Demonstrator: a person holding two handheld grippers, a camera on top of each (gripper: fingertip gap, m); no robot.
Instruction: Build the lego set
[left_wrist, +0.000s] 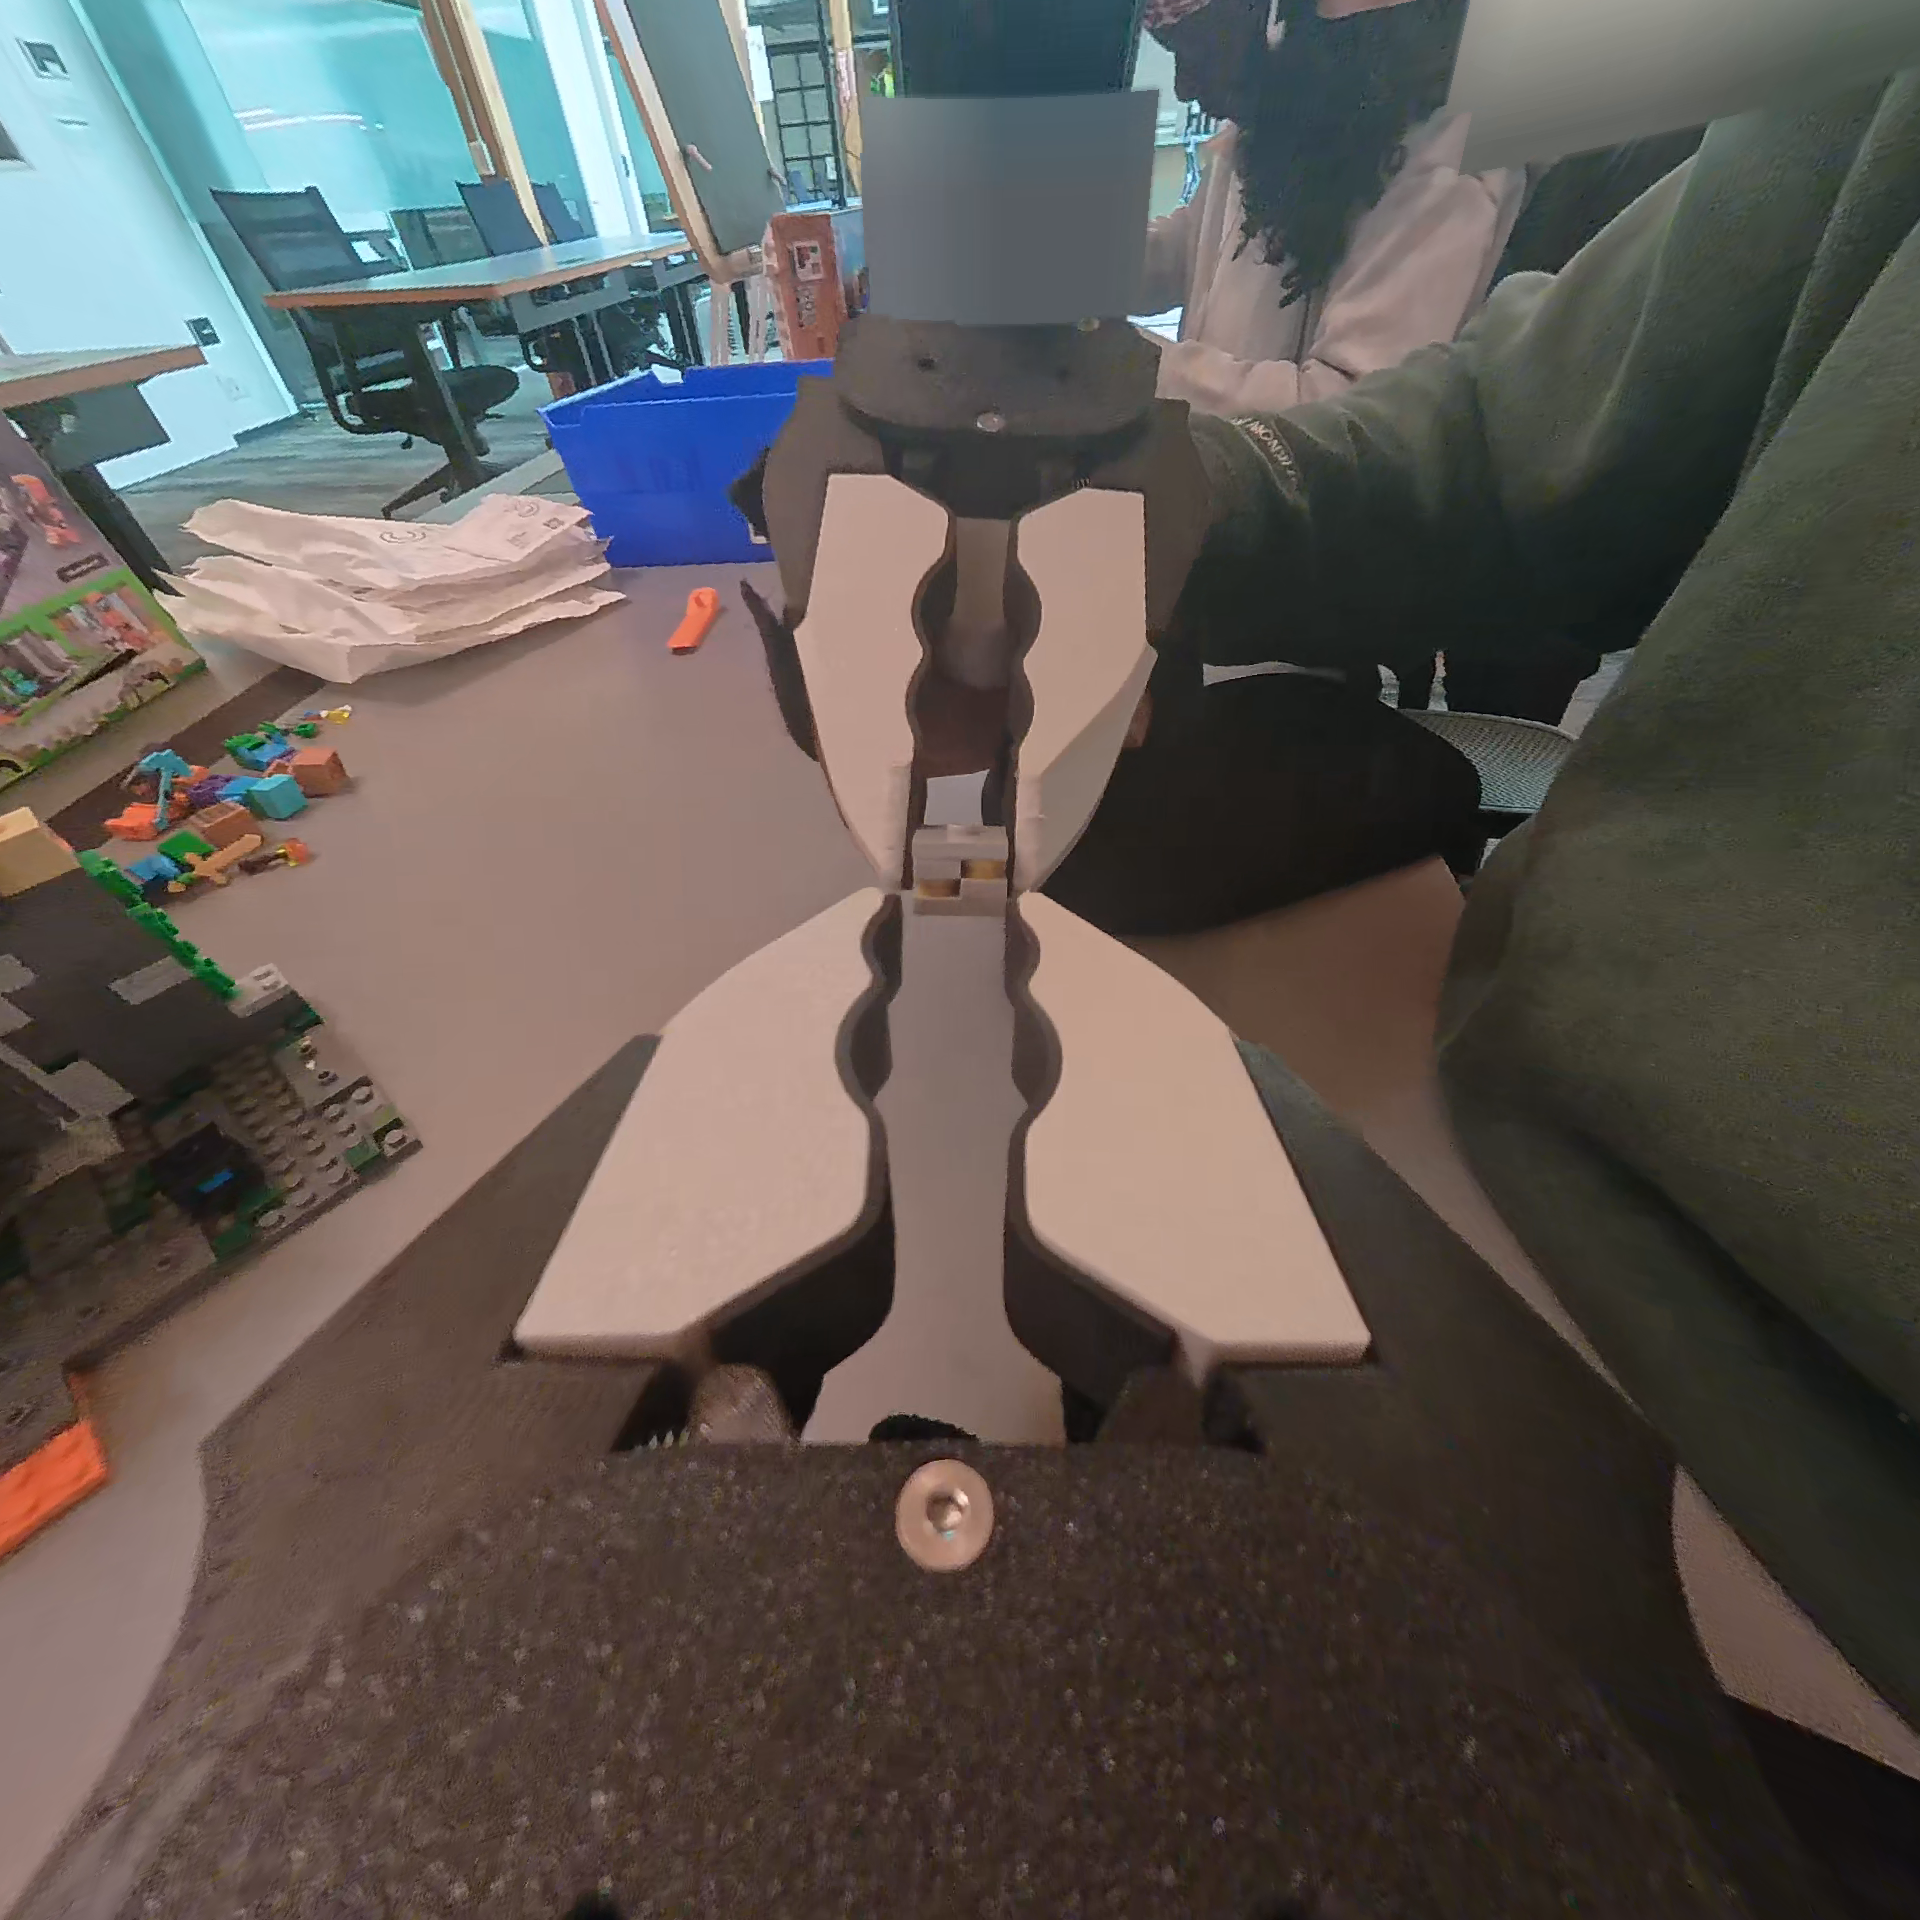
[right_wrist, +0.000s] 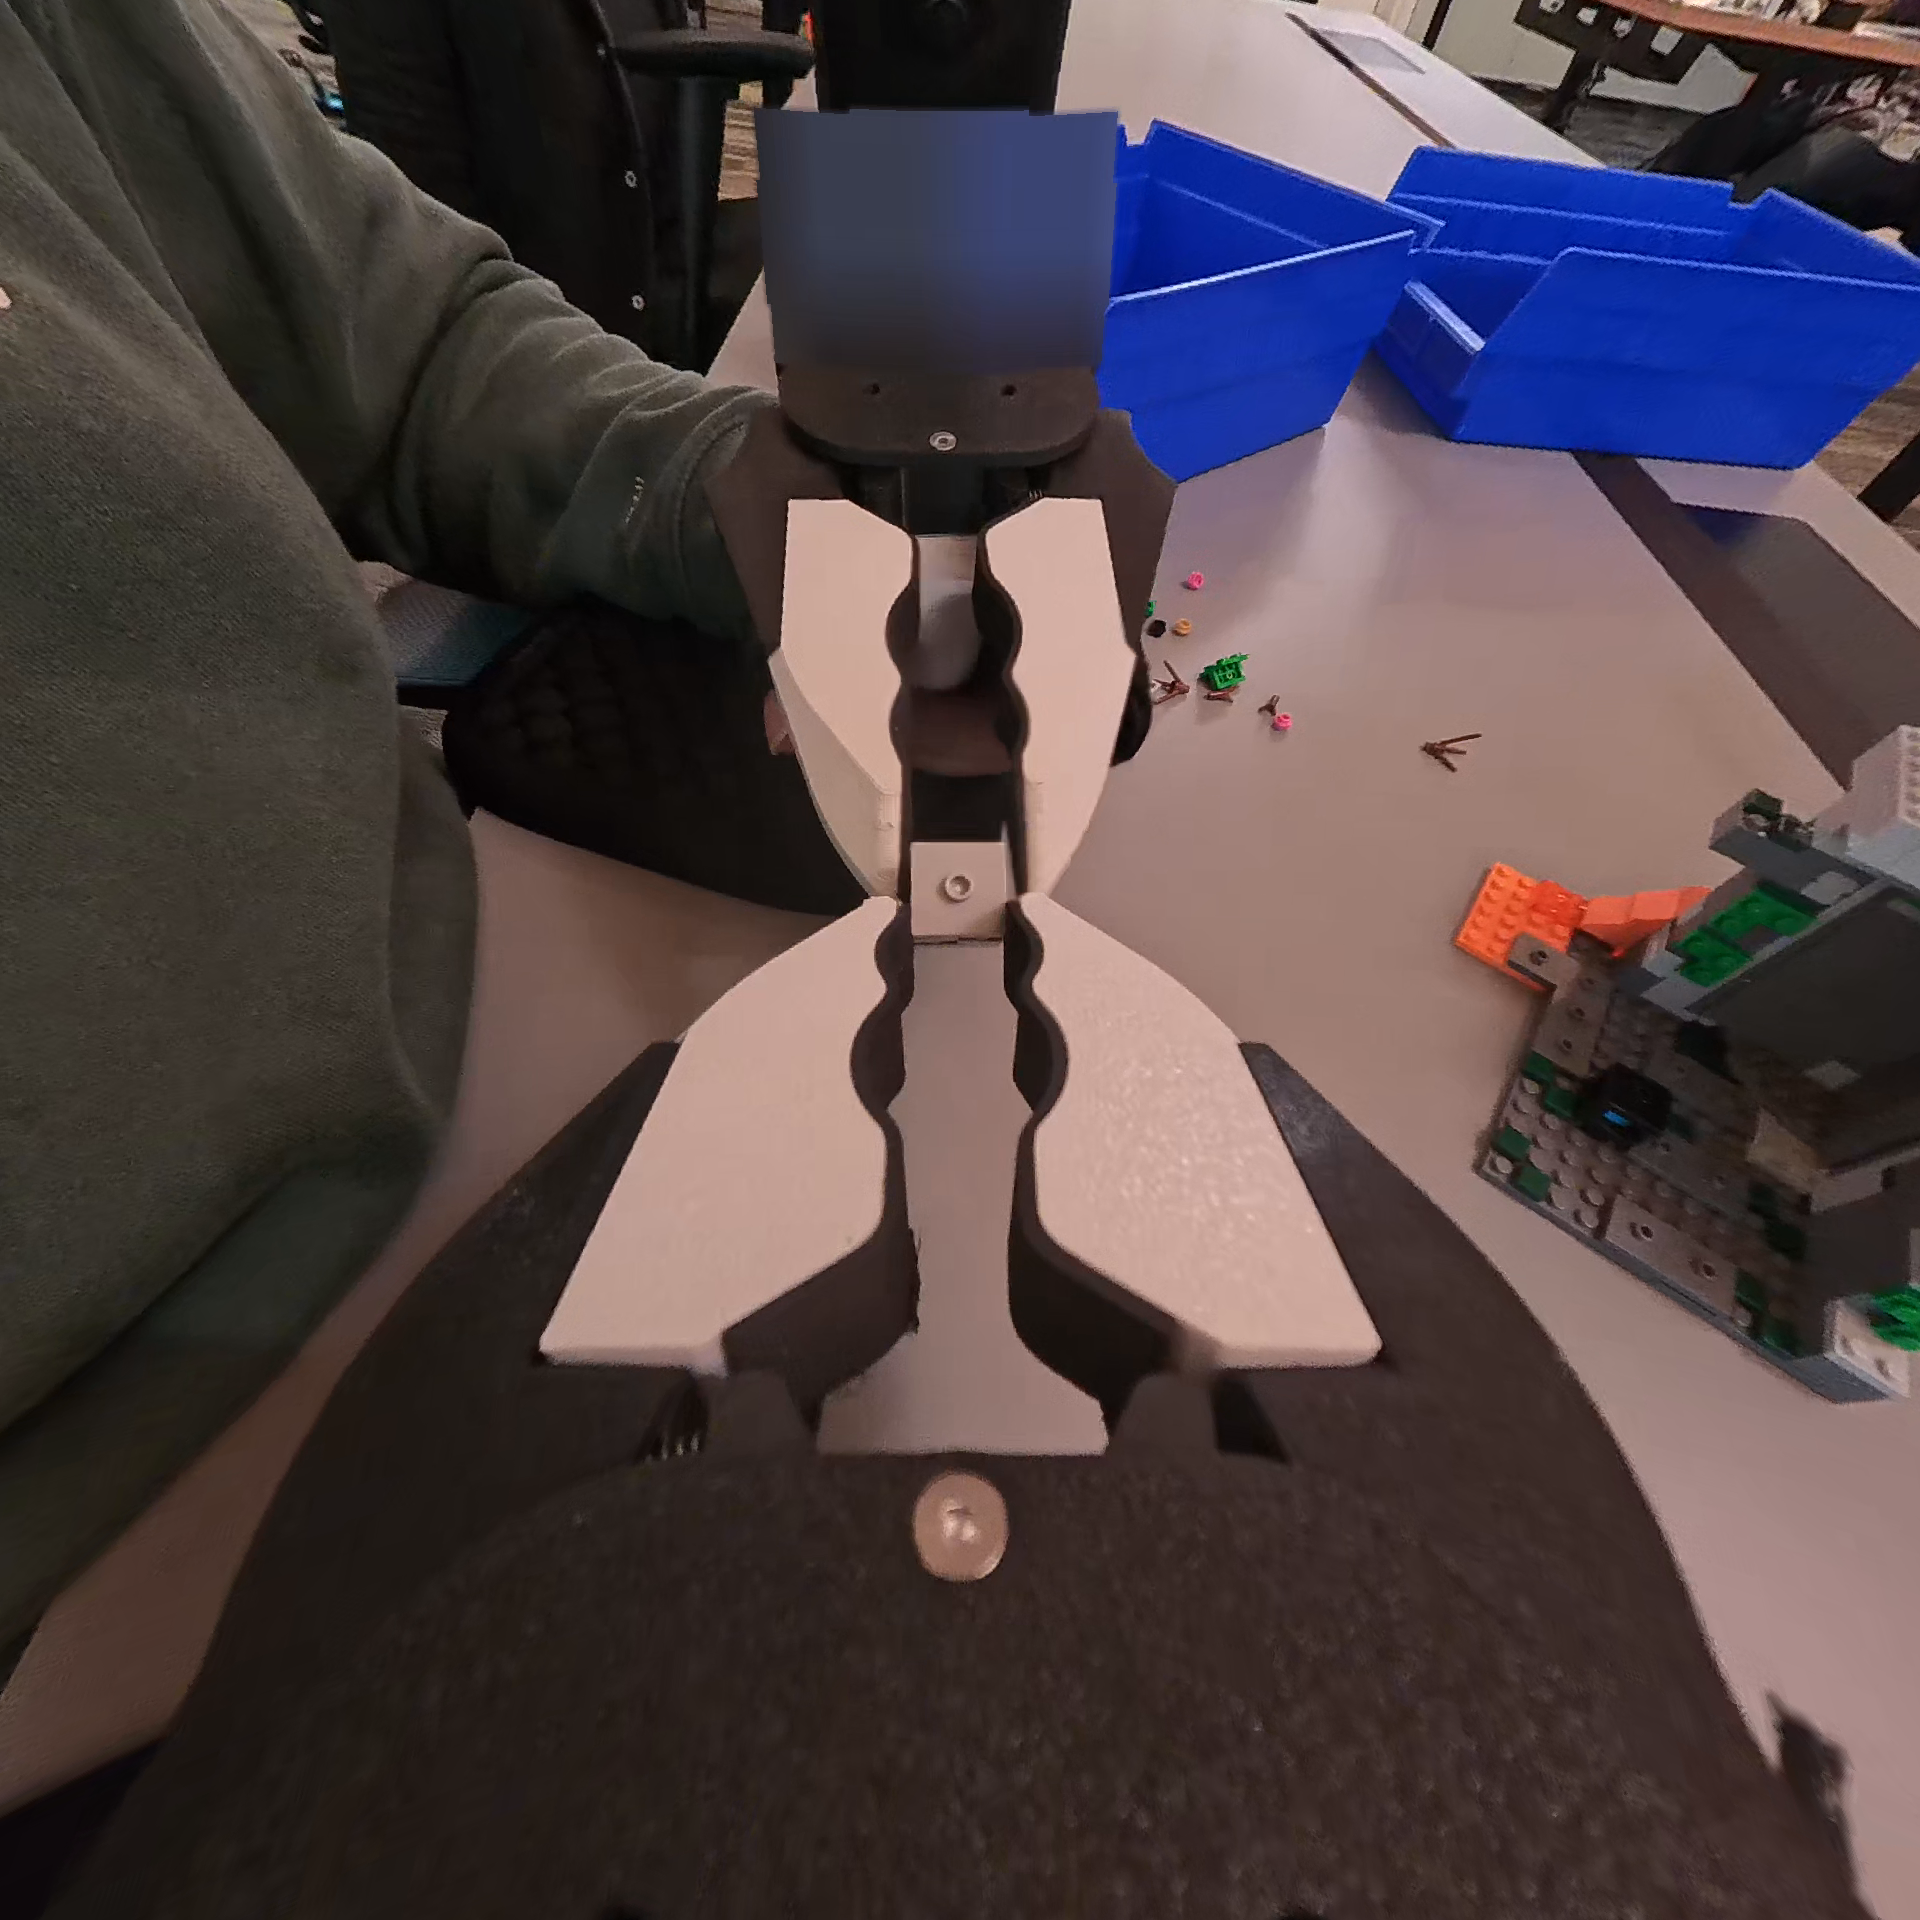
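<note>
My two grippers meet tip to tip above the grey table (left_wrist: 540, 831), holding a small grey lego assembly (left_wrist: 958, 875) with tan round pieces between them. My left gripper (left_wrist: 956, 904) is shut on its near end. My right gripper (left_wrist: 961, 831) comes from the far side and is shut on the other end. In the right wrist view my right gripper (right_wrist: 956, 920) grips the same grey assembly (right_wrist: 958, 891), with my left gripper (right_wrist: 961, 857) opposite it. The partly built grey and green lego build (left_wrist: 156, 1091) stands at the left; it also shows at the right of the right wrist view (right_wrist: 1714, 1091).
Loose coloured lego pieces (left_wrist: 218, 800), white paper bags (left_wrist: 395, 582), an orange brick separator (left_wrist: 694, 620), the set's box (left_wrist: 62, 644) and a blue bin (left_wrist: 665, 468) lie on the table. Two blue bins (right_wrist: 1247, 312) and small scattered pieces (right_wrist: 1221, 675) show rightwards. A person's green sleeve (left_wrist: 1558, 468) is close. Only a small space, under 4 cm, lies between the two pairs of fingers.
</note>
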